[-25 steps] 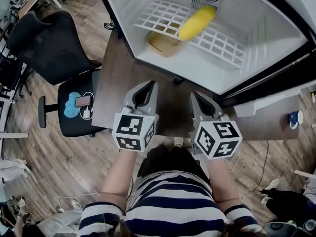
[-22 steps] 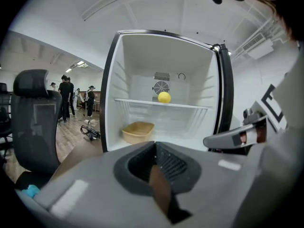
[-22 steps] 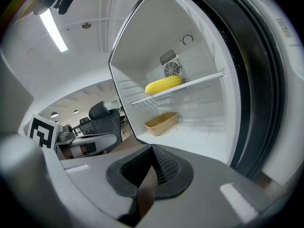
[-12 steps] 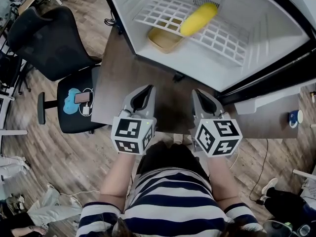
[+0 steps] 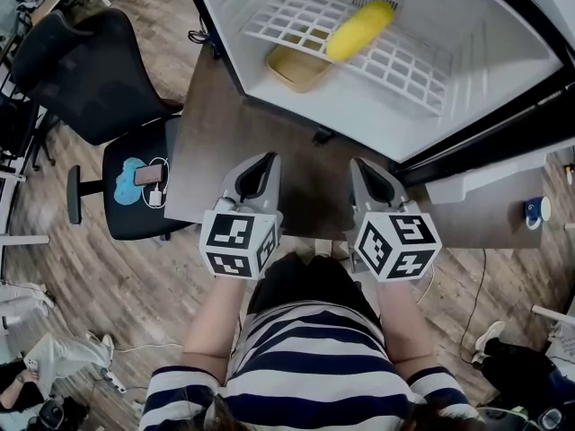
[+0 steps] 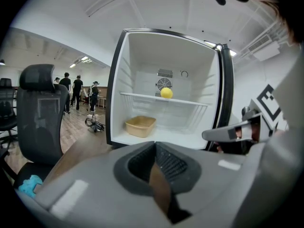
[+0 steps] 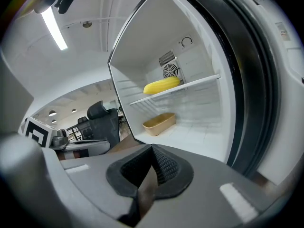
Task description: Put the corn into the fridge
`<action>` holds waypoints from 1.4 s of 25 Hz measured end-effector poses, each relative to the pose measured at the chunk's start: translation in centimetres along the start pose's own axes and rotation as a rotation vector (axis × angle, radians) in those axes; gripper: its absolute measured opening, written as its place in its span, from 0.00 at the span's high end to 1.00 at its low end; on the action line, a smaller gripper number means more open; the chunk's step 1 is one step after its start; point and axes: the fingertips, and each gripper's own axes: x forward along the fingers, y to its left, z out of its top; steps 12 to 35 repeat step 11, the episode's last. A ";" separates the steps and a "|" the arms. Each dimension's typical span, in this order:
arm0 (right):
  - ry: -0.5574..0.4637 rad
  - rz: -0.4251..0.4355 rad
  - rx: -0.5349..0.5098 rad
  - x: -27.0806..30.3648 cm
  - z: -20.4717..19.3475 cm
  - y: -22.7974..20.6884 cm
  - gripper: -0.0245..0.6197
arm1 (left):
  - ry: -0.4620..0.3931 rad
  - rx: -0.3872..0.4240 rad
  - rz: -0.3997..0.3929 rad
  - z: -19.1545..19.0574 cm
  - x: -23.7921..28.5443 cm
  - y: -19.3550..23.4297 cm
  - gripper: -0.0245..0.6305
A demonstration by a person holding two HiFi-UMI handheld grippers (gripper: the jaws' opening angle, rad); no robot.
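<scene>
The yellow corn point(image 5: 359, 30) lies on the white wire shelf point(image 5: 404, 70) inside the open fridge point(image 5: 485, 25); it also shows on that shelf in the left gripper view point(image 6: 166, 93) and the right gripper view point(image 7: 162, 85). Both grippers are held low, well in front of the fridge and away from the corn. My left gripper point(image 5: 254, 180) has its jaws closed together with nothing between them. My right gripper point(image 5: 370, 184) is likewise shut and empty.
A tan tub point(image 5: 298, 66) sits on the fridge floor under the shelf. A brown table point(image 5: 225, 151) lies below the grippers. A black office chair point(image 5: 99, 88) with a phone point(image 5: 148, 175) on its seat stands at the left. People point(image 6: 76, 91) stand far off.
Both grippers have drawn slightly back and down from the fridge. The corn stays where it lay on the shelf.
</scene>
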 end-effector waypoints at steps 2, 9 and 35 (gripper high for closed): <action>0.000 -0.002 0.000 -0.1 0.0 -0.1 0.97 | -0.003 0.000 0.000 0.1 0.0 0.0 0.96; 0.000 -0.003 0.002 -0.3 0.0 -0.1 0.97 | -0.012 0.002 0.008 0.6 -0.4 0.0 0.96; 0.000 -0.001 0.002 -0.3 0.1 0.0 0.97 | -0.012 0.002 0.010 0.6 -0.5 0.1 0.96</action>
